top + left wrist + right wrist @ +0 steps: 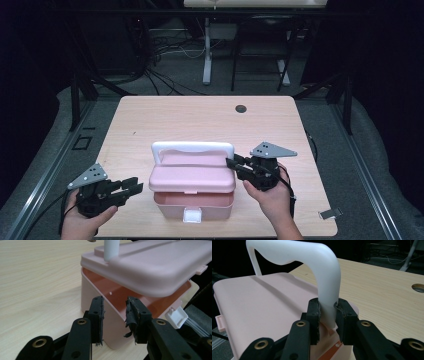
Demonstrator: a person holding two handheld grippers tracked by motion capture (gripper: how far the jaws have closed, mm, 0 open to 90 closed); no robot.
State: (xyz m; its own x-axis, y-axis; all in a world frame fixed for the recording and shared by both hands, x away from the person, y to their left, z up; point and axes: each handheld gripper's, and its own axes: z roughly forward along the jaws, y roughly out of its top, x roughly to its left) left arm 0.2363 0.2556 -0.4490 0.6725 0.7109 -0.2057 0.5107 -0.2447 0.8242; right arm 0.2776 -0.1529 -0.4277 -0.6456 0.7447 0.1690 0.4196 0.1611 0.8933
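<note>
A pale wood table (150,117) fills mid-frame in the high view, dark floor behind. The pink box (192,197) sits lower centre, long axis left-right, lid (192,175) lifted. The right gripper (327,315) grips its white handle (322,277); the left gripper (115,312), jaws apart, holds nothing beside the box's left end

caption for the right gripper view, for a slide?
Right gripper clamps the white handle of a pink box, lifting its lid ajar.

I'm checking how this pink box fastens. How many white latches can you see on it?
1. A white latch hangs at the middle of the pink box front wall, facing the person, unfastened below the raised lid. Other sides are hidden, so more may exist.
</note>
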